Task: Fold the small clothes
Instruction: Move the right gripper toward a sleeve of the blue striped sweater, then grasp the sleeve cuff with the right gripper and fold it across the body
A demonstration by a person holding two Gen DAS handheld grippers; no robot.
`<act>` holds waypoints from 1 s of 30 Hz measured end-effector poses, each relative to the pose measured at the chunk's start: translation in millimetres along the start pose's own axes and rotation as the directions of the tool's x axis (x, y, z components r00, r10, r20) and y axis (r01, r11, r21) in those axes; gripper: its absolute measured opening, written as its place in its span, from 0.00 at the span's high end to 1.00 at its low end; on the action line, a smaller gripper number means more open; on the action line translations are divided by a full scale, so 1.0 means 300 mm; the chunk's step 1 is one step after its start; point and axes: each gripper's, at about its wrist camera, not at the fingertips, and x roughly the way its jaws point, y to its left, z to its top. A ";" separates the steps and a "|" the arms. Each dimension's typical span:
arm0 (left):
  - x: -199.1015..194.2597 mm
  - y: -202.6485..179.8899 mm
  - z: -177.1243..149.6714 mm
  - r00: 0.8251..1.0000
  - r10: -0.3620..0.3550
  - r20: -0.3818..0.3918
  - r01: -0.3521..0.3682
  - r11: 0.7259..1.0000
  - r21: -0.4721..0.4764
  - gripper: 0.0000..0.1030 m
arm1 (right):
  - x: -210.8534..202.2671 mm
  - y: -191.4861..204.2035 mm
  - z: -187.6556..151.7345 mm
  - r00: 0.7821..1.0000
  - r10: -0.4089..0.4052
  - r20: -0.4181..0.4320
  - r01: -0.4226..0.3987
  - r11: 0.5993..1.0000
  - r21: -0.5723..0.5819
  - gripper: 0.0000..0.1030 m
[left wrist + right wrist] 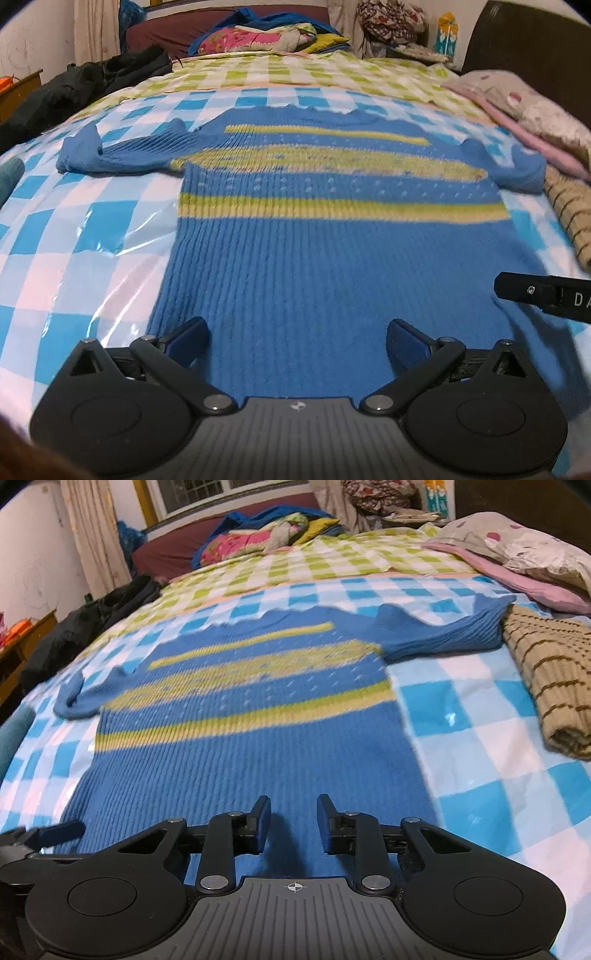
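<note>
Left wrist: both claws (297, 341) (293, 821) open over flat blue sweater (314, 266).

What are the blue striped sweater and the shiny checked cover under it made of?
The sweater looks like soft ribbed knit, probably wool or acrylic: vertical ribs, fuzzy matte surface. The checked cover looks like glossy plastic sheeting: bright glare and sharp crinkles.

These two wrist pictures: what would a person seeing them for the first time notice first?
The eye goes first to the blue sweater with yellow-green stripes, spread flat on the blue-and-white checked bed cover with both sleeves out. Next come the two black grippers at its near hem: the left gripper wide open, the right gripper open more narrowly. A folded tan striped knit lies right of the sweater.
</note>
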 end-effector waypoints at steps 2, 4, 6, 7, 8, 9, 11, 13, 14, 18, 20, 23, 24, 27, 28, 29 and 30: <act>-0.004 -0.020 0.024 1.000 -0.007 0.023 0.007 1.000 0.005 0.00 | -0.006 -0.036 0.035 1.000 -0.015 0.021 0.015 1.000 0.009 0.76; -0.004 -0.051 0.060 0.999 -0.010 0.053 0.009 1.000 0.025 0.00 | -0.008 -0.086 0.080 0.999 -0.025 0.033 0.024 0.999 0.027 0.76; 0.006 -0.090 0.103 0.997 -0.016 0.081 0.012 0.999 0.044 0.00 | -0.004 -0.142 0.131 0.998 -0.049 0.048 0.046 0.998 0.051 0.76; 0.012 -0.110 0.125 0.996 -0.020 0.092 0.015 0.999 0.050 0.00 | -0.002 -0.169 0.155 0.996 -0.064 0.059 0.061 0.996 0.061 0.76; 0.021 -0.133 0.148 0.995 -0.024 0.102 0.018 0.998 0.055 0.00 | 0.001 -0.200 0.182 0.994 -0.082 0.071 0.077 0.995 0.070 0.76; 0.033 -0.154 0.171 0.993 -0.028 0.111 0.021 0.998 0.060 0.00 | 0.005 -0.226 0.201 0.992 -0.096 0.080 0.089 0.993 0.082 0.76; 0.062 -0.205 0.217 0.991 -0.035 0.128 0.026 0.997 0.069 0.00 | 0.025 -0.292 0.254 0.989 -0.122 0.088 0.111 0.986 0.122 0.76; 0.098 -0.245 0.259 0.990 -0.036 0.139 0.026 0.997 0.069 0.00 | 0.049 -0.362 0.305 0.984 -0.151 0.091 0.135 0.978 0.162 0.76; 0.111 -0.259 0.271 0.989 -0.035 0.142 0.026 0.997 0.067 0.00 | 0.064 -0.394 0.332 0.982 -0.166 0.091 0.148 0.972 0.181 0.76; 0.191 -0.306 0.333 0.990 -0.029 0.140 0.022 0.998 0.052 0.00 | 0.130 -0.516 0.432 0.970 -0.224 0.091 0.194 0.947 0.257 0.73; 0.223 -0.319 0.353 0.990 -0.025 0.139 0.020 0.999 0.037 0.00 | 0.172 -0.562 0.482 0.965 -0.247 0.090 0.212 0.934 0.287 0.73; 0.266 -0.330 0.377 0.990 -0.021 0.140 0.019 1.000 0.018 0.00 | 0.235 -0.622 0.545 0.957 -0.275 0.091 0.230 0.913 0.338 0.71; 0.277 -0.336 0.384 0.989 -0.022 0.143 0.020 1.000 0.017 0.00 | 0.253 -0.640 0.562 0.955 -0.282 0.090 0.235 0.906 0.354 0.71; 0.301 -0.351 0.393 0.988 -0.023 0.153 0.019 0.999 0.026 0.00 | 0.314 -0.680 0.607 0.942 -0.325 0.080 0.272 0.883 0.383 0.71; 0.306 -0.354 0.395 0.988 -0.024 0.155 0.019 0.999 0.030 0.00 | 0.329 -0.689 0.619 0.939 -0.337 0.075 0.284 0.878 0.385 0.71; 0.310 -0.355 0.395 0.987 -0.025 0.158 0.020 0.999 0.033 0.00 | 0.351 -0.700 0.630 0.936 -0.347 0.063 0.297 0.873 0.387 0.71; 0.313 -0.355 0.395 0.987 -0.027 0.160 0.021 0.999 0.036 0.00 | 0.372 -0.706 0.638 0.935 -0.351 0.051 0.306 0.870 0.387 0.71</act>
